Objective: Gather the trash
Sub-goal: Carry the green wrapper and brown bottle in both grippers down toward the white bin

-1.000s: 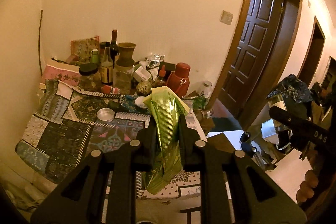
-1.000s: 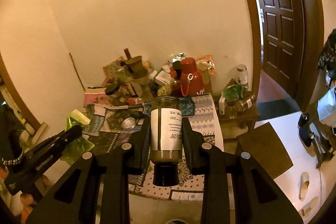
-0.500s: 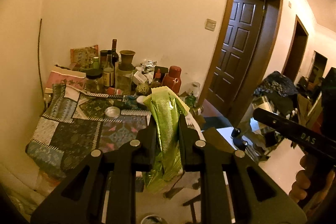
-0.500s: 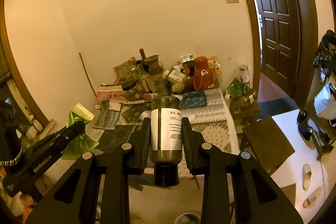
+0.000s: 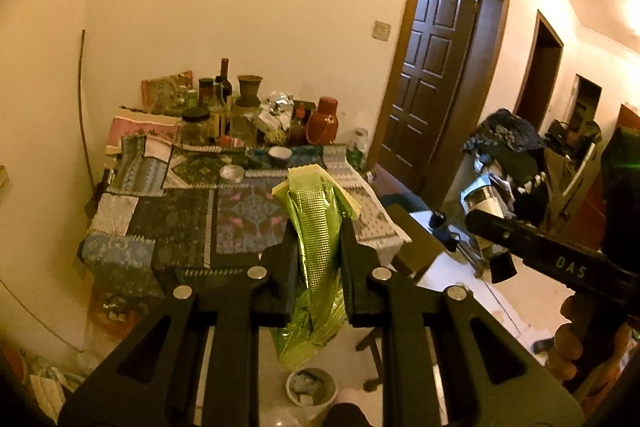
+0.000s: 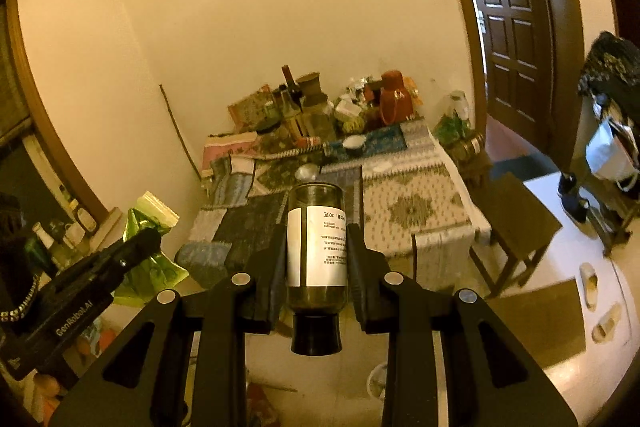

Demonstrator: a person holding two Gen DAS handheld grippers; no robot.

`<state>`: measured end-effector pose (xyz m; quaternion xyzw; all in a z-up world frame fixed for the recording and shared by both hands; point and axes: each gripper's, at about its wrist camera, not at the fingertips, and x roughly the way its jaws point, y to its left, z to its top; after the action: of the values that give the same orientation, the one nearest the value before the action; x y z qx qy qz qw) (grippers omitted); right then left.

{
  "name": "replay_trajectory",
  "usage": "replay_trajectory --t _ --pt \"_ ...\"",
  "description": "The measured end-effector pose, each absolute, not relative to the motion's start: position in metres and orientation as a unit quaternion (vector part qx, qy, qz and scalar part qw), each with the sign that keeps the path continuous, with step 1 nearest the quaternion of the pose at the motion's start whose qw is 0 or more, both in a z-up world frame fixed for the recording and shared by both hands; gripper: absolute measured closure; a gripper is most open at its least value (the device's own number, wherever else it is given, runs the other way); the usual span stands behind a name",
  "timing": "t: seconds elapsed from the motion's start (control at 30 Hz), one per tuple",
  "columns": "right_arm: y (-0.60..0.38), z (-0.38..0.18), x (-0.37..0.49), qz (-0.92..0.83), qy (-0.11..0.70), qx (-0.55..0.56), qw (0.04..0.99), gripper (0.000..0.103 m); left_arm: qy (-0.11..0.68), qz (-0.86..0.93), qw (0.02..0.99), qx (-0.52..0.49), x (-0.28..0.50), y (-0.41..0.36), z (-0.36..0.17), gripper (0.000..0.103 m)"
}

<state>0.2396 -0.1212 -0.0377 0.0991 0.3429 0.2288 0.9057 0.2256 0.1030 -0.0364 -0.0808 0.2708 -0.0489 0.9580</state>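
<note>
My left gripper (image 5: 315,227) is shut on a shiny green foil wrapper (image 5: 316,239) that hangs down between the fingers, held in the air short of the table. My right gripper (image 6: 317,231) is shut on a dark glass bottle (image 6: 316,251) with a white label, its black cap pointing toward the camera. The wrapper also shows in the right wrist view (image 6: 148,251) at the left, and the right gripper shows in the left wrist view (image 5: 532,247). A small round bin (image 5: 311,386) stands on the floor below the left gripper.
A table with a patchwork cloth (image 5: 168,219) stands against the wall, with bottles, jars and a red flask (image 5: 324,121) crowded at its far end. A dark wooden stool (image 6: 516,219) stands right of the table. A brown door (image 5: 432,75) is beyond.
Both grippers have drawn back and up from the table with their loads; the table looks smaller and farther. The floor bin has come into the left wrist view.
</note>
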Motion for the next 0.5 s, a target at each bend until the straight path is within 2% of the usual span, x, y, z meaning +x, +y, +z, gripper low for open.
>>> replay_trajectory --t 0.3,0.5 --pt "-0.121 -0.062 0.218 0.201 0.397 0.089 0.891 0.077 0.323 -0.07 0.939 -0.098 0.209 0.098 -0.068 0.086" --pt "-0.127 -0.097 0.222 0.203 0.438 0.09 0.871 0.077 0.365 -0.062 0.923 -0.108 0.218 0.088 -0.1 0.086"
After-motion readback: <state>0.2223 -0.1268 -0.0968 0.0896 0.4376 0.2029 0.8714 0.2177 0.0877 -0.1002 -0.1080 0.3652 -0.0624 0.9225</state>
